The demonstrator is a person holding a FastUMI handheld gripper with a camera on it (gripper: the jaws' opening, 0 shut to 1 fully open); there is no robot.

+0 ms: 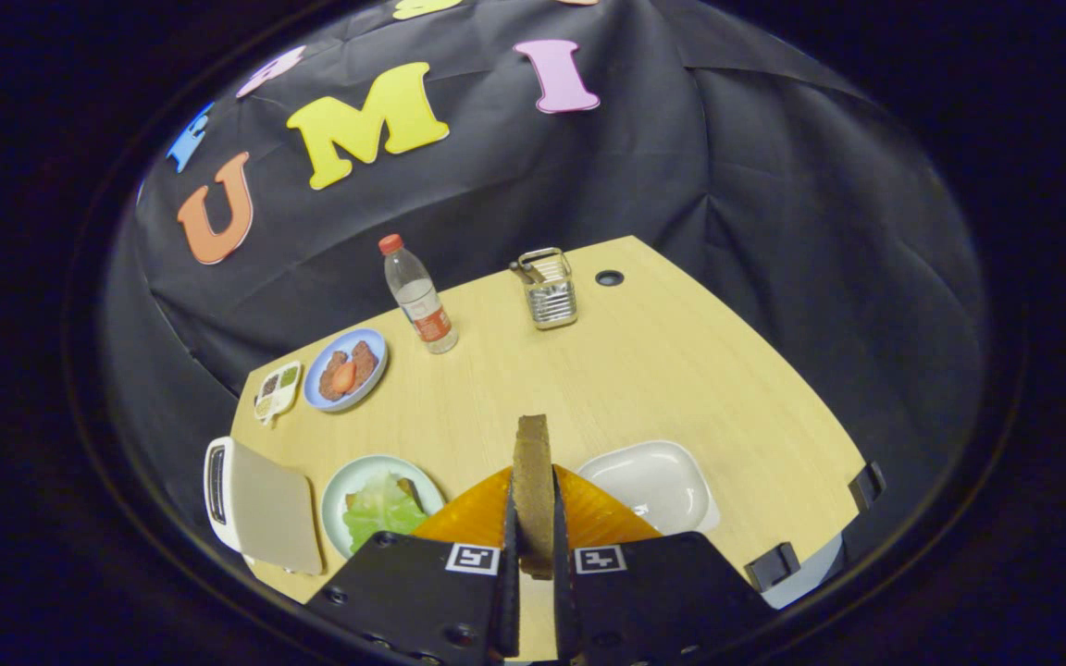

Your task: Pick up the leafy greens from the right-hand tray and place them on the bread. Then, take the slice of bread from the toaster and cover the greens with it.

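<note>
Pale wood bench. Left of the tongs sits the toaster, then a green plate where leafy greens already cover bread. The tongs are clamped on the second bread slice, held edge-on, its long axis pointing away from them. Right lies the emptied white tray. Covering the greens remains.

Even overhead light, sharp focus, strong fisheye bending toward edges.
</note>
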